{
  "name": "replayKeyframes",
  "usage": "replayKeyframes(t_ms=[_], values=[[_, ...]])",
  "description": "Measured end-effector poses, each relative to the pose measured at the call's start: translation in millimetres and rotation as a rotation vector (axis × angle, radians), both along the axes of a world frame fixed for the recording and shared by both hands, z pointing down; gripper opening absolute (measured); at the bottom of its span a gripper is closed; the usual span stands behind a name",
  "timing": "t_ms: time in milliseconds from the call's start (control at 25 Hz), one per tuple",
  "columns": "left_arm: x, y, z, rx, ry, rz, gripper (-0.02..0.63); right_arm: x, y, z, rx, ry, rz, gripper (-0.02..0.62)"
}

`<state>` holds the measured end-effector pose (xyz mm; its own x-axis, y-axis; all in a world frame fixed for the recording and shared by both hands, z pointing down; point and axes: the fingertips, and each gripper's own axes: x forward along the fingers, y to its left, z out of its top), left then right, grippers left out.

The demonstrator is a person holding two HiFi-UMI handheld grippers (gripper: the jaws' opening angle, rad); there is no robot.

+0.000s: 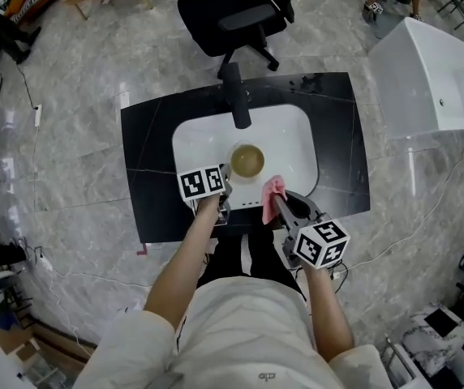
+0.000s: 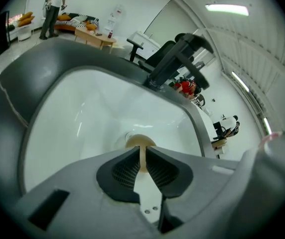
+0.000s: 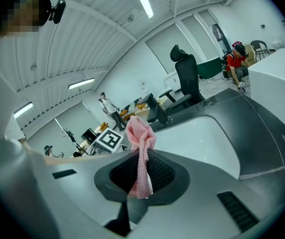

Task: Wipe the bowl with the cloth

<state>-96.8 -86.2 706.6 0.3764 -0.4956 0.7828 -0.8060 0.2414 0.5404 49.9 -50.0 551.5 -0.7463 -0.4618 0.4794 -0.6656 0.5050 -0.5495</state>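
Observation:
A tan bowl [image 1: 247, 160] sits upright in the middle of the white sink [image 1: 290, 133]. My left gripper [image 1: 225, 177] hovers at the bowl's near left side, above the sink's front rim. In the left gripper view its jaws [image 2: 142, 152] stand a narrow slit apart with nothing between them, and the bowl [image 2: 140, 141] shows small beyond the tips. My right gripper [image 1: 276, 201] is over the sink's near right edge, shut on a pink cloth [image 1: 274, 188]. The cloth [image 3: 140, 133] bunches above the right gripper's [image 3: 140, 158] pads and hangs down between them.
The sink is set in a black counter [image 1: 151, 140] with a black faucet [image 1: 236, 96] at the back. Behind the counter stands a black office chair [image 1: 232, 10]. A white tub [image 1: 435, 71] stands to the right, and a cable runs on the floor.

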Motion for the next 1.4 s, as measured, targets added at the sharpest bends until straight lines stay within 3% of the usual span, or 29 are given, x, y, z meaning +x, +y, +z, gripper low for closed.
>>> replayKeyframes(t_ms=[120,480,800,1000,1400], values=[[-4.9,-2.2,-35.9,0.087,-0.033,0.022,0.025,-3.4,-5.0,-8.1,0.039,0.015,-0.014,0.029],[-9.3,-14.9,-173.7,0.477,-0.166,0.169,0.012,-19.4,-37.5,-70.6,0.212,-0.008,-0.029,0.029],[-3.1,10.1,-284.6,0.724,-0.23,0.273,0.012,-32.3,-43.2,-136.2,0.327,0.01,-0.043,0.029],[-4.1,18.2,-326.7,0.825,-0.245,0.289,0.012,-37.4,-43.8,-169.0,0.404,0.003,-0.048,0.029],[5.7,14.8,-366.1,0.906,-0.232,0.316,0.012,-44.2,-41.3,-214.8,0.5,-0.028,-0.045,0.029]])
